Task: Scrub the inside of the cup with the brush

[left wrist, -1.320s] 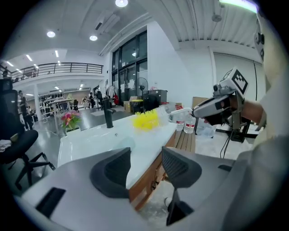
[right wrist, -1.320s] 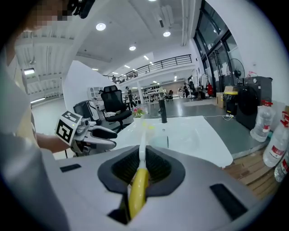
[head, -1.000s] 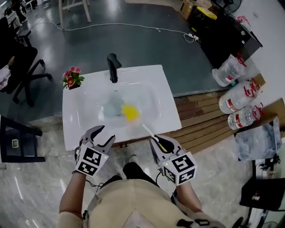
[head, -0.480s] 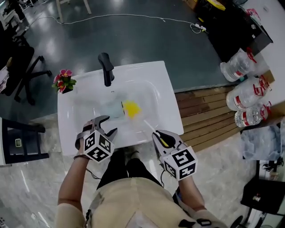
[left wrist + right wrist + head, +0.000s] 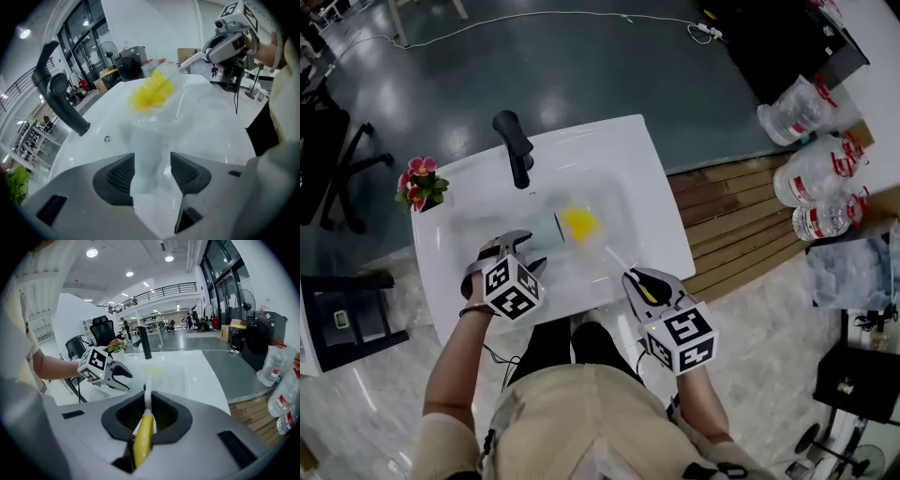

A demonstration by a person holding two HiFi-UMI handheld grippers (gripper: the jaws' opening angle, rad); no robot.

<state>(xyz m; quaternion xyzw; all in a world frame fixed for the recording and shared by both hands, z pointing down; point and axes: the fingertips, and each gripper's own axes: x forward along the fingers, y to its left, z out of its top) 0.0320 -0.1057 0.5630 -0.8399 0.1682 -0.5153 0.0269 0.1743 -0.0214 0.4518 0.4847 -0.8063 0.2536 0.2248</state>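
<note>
Cup between opening jaws of left gripper (unclamped)

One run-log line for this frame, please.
left gripper: jaws opening, cup between them, unpressed | right gripper: shut on brush | brush head: in sink, outside cup

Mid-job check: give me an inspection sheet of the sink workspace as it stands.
Surface: white sink, black faucet at its back.
Job's things: translucent cup lying in the basin; yellow-bristled brush over the basin.
Clutter: pink potted flowers on the sink's corner.
Grippers: left gripper opening, cup between its jaws, unpressed; right gripper shut on brush handle.
Cables: white cable on the floor.
Surroundings: large water bottles, wooden slats, black chair.
</note>
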